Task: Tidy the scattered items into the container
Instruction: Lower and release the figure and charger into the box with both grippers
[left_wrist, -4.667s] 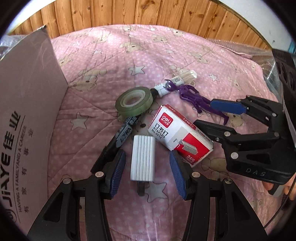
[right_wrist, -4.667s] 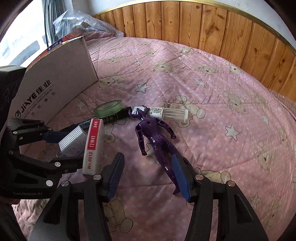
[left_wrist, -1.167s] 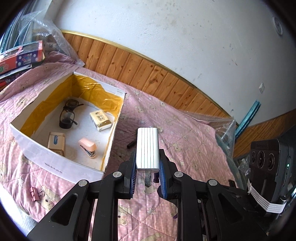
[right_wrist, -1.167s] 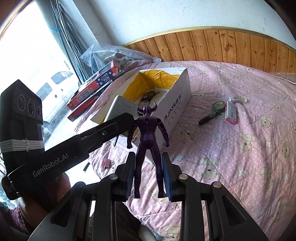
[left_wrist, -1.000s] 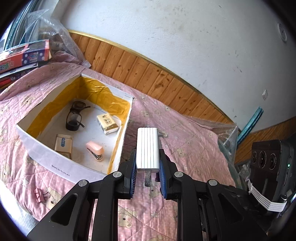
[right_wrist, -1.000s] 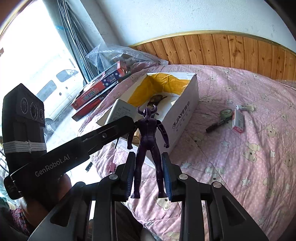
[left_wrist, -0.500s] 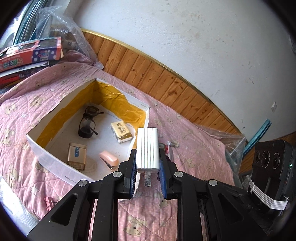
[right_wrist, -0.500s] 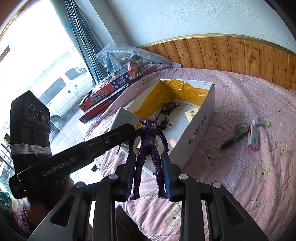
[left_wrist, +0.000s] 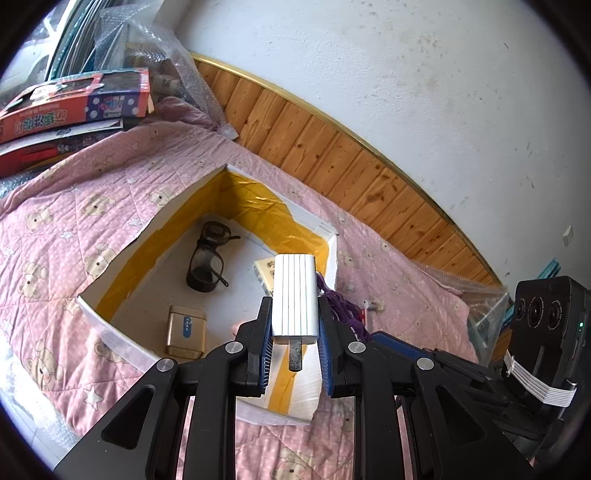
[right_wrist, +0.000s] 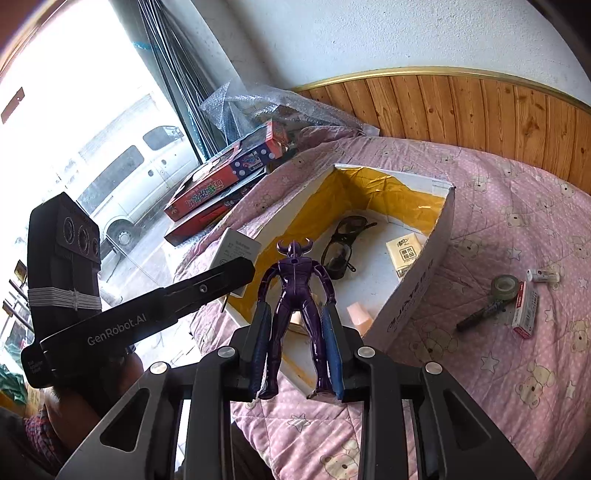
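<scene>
My left gripper (left_wrist: 294, 325) is shut on a white ribbed charger (left_wrist: 294, 295), held over the near right part of the open cardboard box (left_wrist: 110, 332). My right gripper (right_wrist: 295, 332) is shut on a purple horned figure (right_wrist: 295, 284), held upright over the box's (right_wrist: 421, 280) near edge. Inside the box lie dark glasses (left_wrist: 207, 258), a gold tin (left_wrist: 185, 330), a small yellow pack (right_wrist: 404, 253) and a pink stapler (right_wrist: 358, 312). On the pink quilt to the right lie a tape roll (right_wrist: 505, 286), a black marker (right_wrist: 476, 317), a staples box (right_wrist: 526, 314) and a small white tube (right_wrist: 543, 275).
Red game boxes (left_wrist: 74, 103) and bubble wrap (right_wrist: 258, 107) are stacked beyond the box, by a window. A wood-panelled wall (left_wrist: 351, 158) runs behind the bed. The quilt's edge (left_wrist: 44, 413) drops off close to the box's near side.
Both grippers have travelled toward the box with their loads and now hang over it. The box looks larger and closer in both views.
</scene>
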